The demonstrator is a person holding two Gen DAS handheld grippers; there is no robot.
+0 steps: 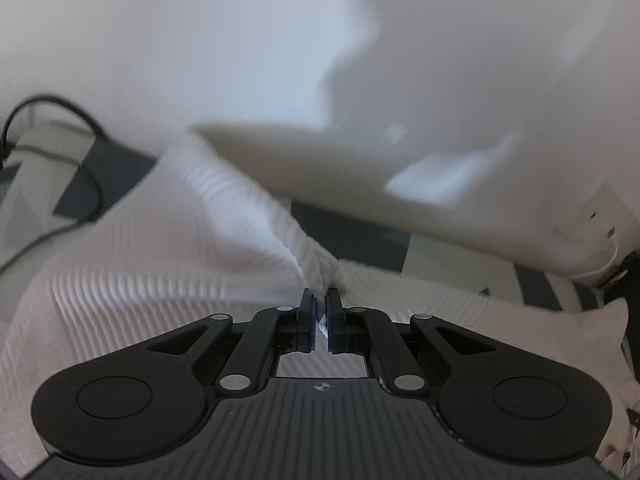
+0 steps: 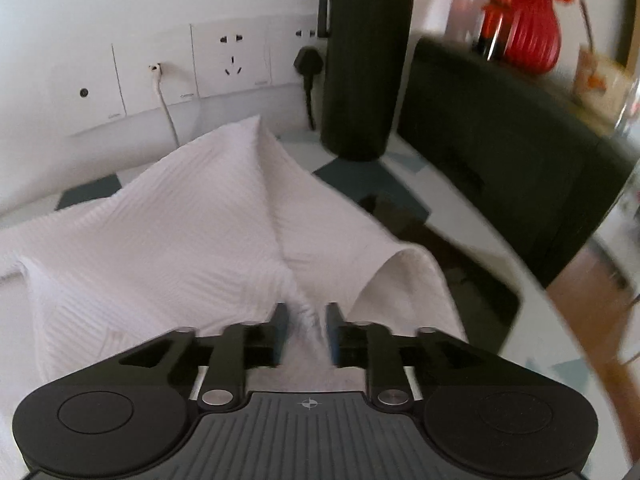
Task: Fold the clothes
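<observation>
Between both pinching grippers, left (image 1: 320, 304) and right (image 2: 306, 316), ribbed white garment (image 2: 180, 232) bunches into ridges.

Patterned table (image 2: 404, 184); white garment (image 2: 180, 224); black flask (image 2: 366, 60)

We are seeing a black bottle (image 2: 366, 60) standing ahead and right of the tongs, a red vase (image 2: 530, 36) blurring farther right, wall sockets (image 2: 230, 56) sitting ahead left, and a black cable (image 1: 52, 168) looping far left
</observation>
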